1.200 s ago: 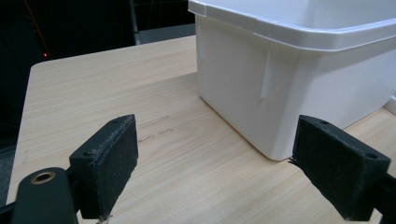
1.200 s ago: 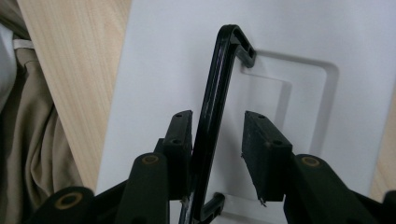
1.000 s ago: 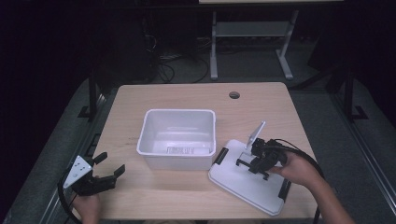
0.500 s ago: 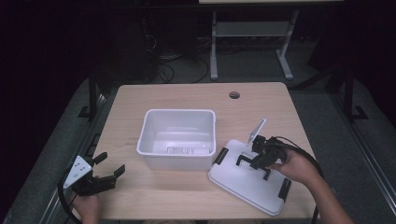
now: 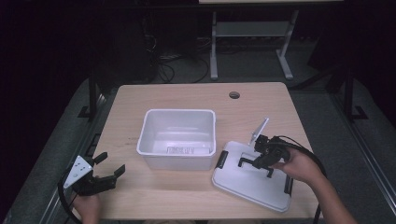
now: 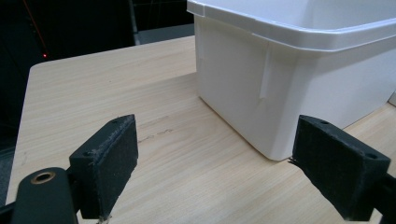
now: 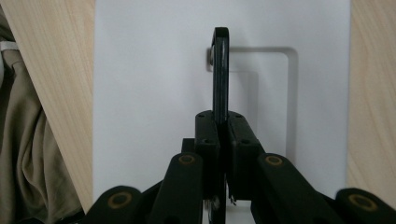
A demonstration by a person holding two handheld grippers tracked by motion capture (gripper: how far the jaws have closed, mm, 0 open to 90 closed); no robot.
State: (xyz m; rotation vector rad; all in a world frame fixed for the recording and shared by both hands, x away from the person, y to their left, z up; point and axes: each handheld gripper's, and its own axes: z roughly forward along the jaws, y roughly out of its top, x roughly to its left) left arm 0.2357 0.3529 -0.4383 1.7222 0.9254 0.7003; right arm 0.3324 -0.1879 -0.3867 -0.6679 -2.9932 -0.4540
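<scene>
A white lid (image 5: 254, 184) with black end latches lies flat on the table's right front, beside an empty white bin (image 5: 180, 113). My right gripper (image 5: 253, 163) reaches over the lid from the right. In the right gripper view its jaws have just been closing, and the right gripper (image 7: 223, 116) is now shut on the lid's thin black handle (image 7: 220, 70), which stands edge-on above the white lid (image 7: 154, 70). My left gripper (image 5: 110, 164) rests at the table's front left, open. In the left gripper view, the left gripper (image 6: 215, 158) holds nothing and the bin (image 6: 303, 70) stands just ahead.
The wooden table (image 5: 196, 95) has a round cable hole (image 5: 234, 94) at the back right. Bare wood stretches behind the bin and along the front between the hands. Beyond the far edge are dark floor, cables and a metal stand (image 5: 252, 32).
The right gripper's jaws have drawn together onto the lid's handle. Both hands, the lid and the bin stay where they were.
</scene>
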